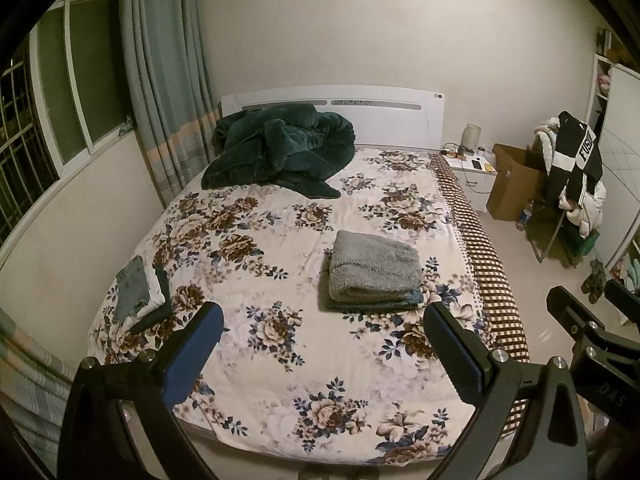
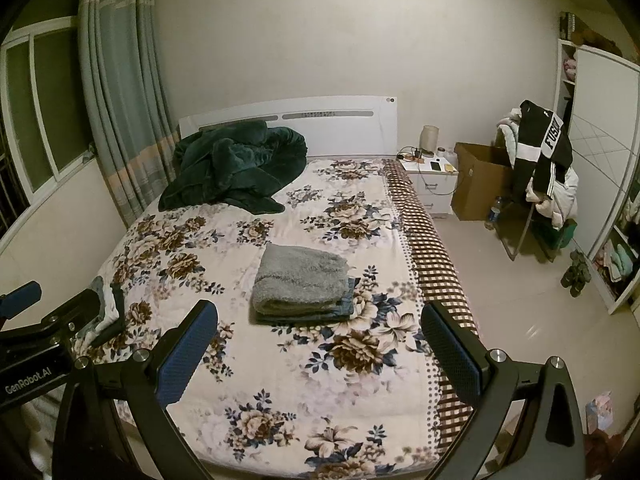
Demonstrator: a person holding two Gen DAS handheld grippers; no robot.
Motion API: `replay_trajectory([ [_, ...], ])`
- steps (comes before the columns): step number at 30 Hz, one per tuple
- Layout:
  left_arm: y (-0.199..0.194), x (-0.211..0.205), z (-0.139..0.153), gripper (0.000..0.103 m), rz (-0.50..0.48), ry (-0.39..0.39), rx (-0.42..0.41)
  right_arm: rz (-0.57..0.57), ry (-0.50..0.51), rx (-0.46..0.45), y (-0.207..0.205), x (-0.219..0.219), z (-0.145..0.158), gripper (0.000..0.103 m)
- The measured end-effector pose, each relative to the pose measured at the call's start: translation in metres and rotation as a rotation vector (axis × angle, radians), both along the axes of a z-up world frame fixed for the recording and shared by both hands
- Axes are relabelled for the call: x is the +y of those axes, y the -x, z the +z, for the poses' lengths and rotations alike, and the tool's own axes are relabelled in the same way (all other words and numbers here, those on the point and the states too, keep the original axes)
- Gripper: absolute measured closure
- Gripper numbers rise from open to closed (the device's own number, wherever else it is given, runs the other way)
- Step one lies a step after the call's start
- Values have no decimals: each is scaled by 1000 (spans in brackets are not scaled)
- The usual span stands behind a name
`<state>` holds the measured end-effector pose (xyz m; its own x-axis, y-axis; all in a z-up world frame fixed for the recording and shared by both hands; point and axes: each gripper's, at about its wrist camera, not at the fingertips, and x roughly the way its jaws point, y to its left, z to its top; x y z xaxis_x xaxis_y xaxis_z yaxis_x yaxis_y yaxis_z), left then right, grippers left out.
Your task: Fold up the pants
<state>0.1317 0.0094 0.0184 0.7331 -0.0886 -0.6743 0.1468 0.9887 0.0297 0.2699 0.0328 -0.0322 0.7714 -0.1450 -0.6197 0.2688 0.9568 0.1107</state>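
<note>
A: Jaws on our left gripper and right gripper both gape wide, holding nothing.

B: Yep, we see the folded grey pants mid-bed, small clothes pile far left.

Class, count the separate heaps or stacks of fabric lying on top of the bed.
3: the dark green blanket by the headboard, the folded grey stack mid-bed, and a small clothes pile at the window-side edge. More may be hidden.

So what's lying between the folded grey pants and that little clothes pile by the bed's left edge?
Nothing: between grey pants and clothes pile, only floral bedspread, in the left wrist view.
</note>
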Motion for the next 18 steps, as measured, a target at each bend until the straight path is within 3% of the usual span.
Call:
replay_trajectory([
  [18, -1, 0, 1, 1, 2, 0, 1, 12, -3, 2, -5, -3, -2, 0],
])
